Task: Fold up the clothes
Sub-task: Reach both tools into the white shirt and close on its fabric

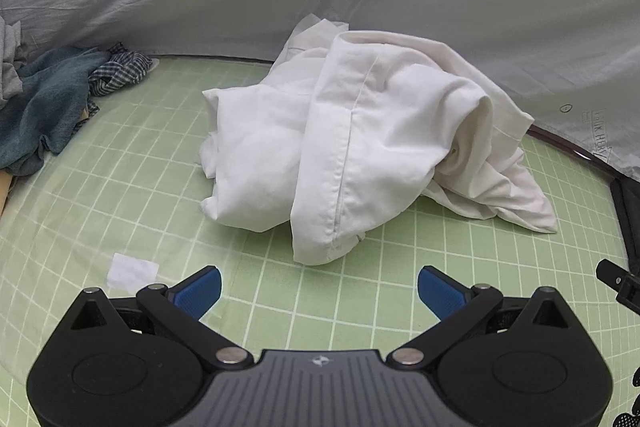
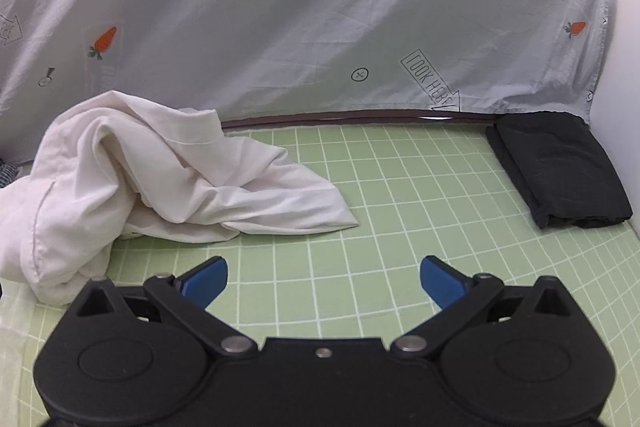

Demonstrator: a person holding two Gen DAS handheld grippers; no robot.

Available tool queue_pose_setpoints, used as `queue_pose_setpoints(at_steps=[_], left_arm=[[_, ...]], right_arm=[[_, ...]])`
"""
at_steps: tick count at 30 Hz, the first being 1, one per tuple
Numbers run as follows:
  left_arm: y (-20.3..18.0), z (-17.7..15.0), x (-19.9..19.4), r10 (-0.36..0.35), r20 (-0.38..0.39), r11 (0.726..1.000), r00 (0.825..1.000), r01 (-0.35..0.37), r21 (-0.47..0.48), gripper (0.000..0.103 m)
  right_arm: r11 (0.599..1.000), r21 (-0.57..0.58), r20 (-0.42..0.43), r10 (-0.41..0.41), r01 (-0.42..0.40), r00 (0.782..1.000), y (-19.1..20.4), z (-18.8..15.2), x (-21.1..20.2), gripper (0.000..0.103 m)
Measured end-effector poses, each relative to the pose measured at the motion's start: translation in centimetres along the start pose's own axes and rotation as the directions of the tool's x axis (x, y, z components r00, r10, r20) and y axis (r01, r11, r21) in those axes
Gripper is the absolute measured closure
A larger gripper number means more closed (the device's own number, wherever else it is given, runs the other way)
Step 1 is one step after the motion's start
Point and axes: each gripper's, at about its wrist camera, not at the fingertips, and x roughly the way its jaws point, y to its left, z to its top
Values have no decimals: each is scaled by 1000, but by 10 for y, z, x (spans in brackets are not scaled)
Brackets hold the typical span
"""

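Showing matt, creased white cloth shirt (image 1: 360, 131) lying on smooth green gridded mat (image 1: 120, 211); beside shirt, rough blue towel (image 1: 48, 107).

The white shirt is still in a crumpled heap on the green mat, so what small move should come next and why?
Probably ease the left gripper forward and close on the near hem of the white shirt. Both grippers are open and empty, the shirt lies bunched right ahead of the left one, and the right gripper faces bare green mat. It needs spreading flat before any fold.
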Motion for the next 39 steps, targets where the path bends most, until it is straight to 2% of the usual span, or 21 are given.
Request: queue_pose_setpoints(at_steps=[3,8,11,15,16,19,21,22,23,24,29,32,35,39], left_arm=[[2,7,30,4,-42,1000,999,-4,-3,2],[4,20,78,-29,-116,999,993,26,-32,18],[1,29,100,-45,-124,999,991,42,-32,24],[-3,40,121,-76,-139,997,987,75,-18,42],[-4,41,124,-78,-144,997,986,76,-23,44],[-5,43,127,-72,-138,997,988,68,-33,52],[-4,41,124,-75,-122,997,990,70,-45,62],[-4,40,122,-78,-115,996,990,73,-53,69],[-3,38,119,-82,-107,996,991,76,-56,71],[-4,37,116,-82,-94,996,992,77,-48,73],[-8,28,81,-3,-3,998,1000,3,57,80],[6,14,54,30,41,997,999,-32,66,84],[30,-5,30,55,41,998,998,-56,27,86],[57,-43,10,97,13,995,995,-97,11,87]], right_arm=[[1000,-1,-15,-6,6,1000,2,14,34,0],[1000,-25,-33,-1,0,999,1,41,104,1],[999,-28,-29,43,-44,999,3,57,147,6],[989,-72,-42,124,-127,991,15,75,195,7],[986,-77,-60,141,-145,988,18,78,206,8],[977,-40,-104,204,-209,974,23,84,228,25],[968,20,-129,251,-251,959,24,84,233,57],[965,32,-135,263,-261,955,25,81,232,60],[963,26,-136,270,-269,953,27,78,228,77],[960,15,-138,278,-279,951,28,74,224,86],[963,25,-135,269,-268,954,21,45,175,93],[967,45,-139,255,-251,957,6,12,130,94],[969,87,-164,244,-232,956,-13,-32,84,94],[978,22,-204,208,-208,957,-26,-98,20,94]])
